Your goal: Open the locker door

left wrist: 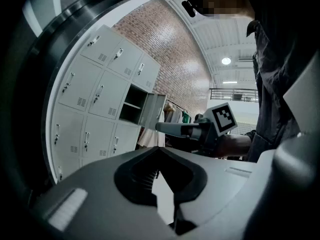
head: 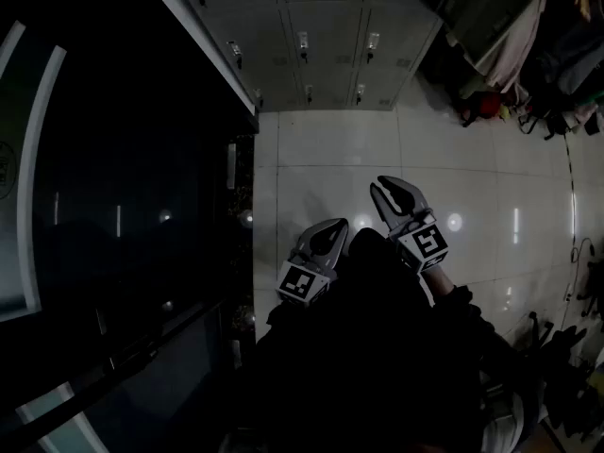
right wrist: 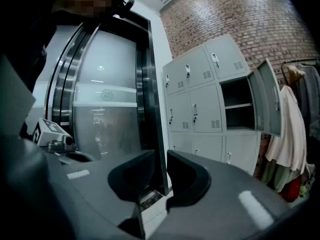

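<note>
The locker bank stands straight ahead of both grippers, well apart from them across the tiled floor. In the bank's right-hand column one door already hangs swung out, its long axis upright, showing its compartment. The doors beside it are closed. We hold the right gripper nearer the bank, fingers slightly parted around nothing. The left gripper sits farther from the bank, tips pressed together and empty. We judge any reach falls to the right.
</note>
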Demonstrator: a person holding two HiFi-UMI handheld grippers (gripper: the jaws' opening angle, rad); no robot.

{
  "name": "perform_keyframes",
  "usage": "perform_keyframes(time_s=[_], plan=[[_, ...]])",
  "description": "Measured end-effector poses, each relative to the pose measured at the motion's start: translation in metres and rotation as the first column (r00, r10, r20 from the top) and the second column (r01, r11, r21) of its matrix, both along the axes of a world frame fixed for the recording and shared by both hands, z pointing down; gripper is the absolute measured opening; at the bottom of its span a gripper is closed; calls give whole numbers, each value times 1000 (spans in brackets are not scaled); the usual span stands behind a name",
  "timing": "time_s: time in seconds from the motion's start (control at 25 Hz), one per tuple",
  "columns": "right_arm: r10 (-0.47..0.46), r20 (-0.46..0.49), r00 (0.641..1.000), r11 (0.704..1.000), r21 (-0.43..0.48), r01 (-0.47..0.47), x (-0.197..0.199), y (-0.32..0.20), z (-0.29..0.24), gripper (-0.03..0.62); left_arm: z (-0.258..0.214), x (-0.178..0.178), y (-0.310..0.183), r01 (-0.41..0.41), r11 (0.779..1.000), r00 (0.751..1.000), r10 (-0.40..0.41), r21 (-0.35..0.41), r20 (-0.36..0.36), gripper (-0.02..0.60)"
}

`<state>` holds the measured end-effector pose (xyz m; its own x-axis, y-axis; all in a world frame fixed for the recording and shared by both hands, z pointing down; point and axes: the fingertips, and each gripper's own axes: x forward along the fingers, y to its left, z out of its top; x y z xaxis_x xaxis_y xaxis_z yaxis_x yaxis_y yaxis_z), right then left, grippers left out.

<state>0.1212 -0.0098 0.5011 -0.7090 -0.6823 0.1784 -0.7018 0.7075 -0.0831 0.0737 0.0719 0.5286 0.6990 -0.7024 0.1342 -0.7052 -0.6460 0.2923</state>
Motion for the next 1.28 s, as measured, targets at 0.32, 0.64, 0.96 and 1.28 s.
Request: perform_keyframes(time_s=[0.32,0.64,0.96,1.28], plan=[[-3,-70,998,998,69,7,-41,-155,-13,72,14,-66,-43,157,986,985,-160,-65,-60,2],[16,-131,991,975,223,14,-131,-416,-69,101,19,-116,-143,285,951,957,-290,-121,-23,2],[158,-165,974,958,264,-110,-206,-623,-91,120,10,-159,-216,436,887,898,-439,-153,15,2],[181,-6,983,960,217,-175,-207,-616,-87,72,15,-173,-229,427,888,902,-432,-170,10,2]])
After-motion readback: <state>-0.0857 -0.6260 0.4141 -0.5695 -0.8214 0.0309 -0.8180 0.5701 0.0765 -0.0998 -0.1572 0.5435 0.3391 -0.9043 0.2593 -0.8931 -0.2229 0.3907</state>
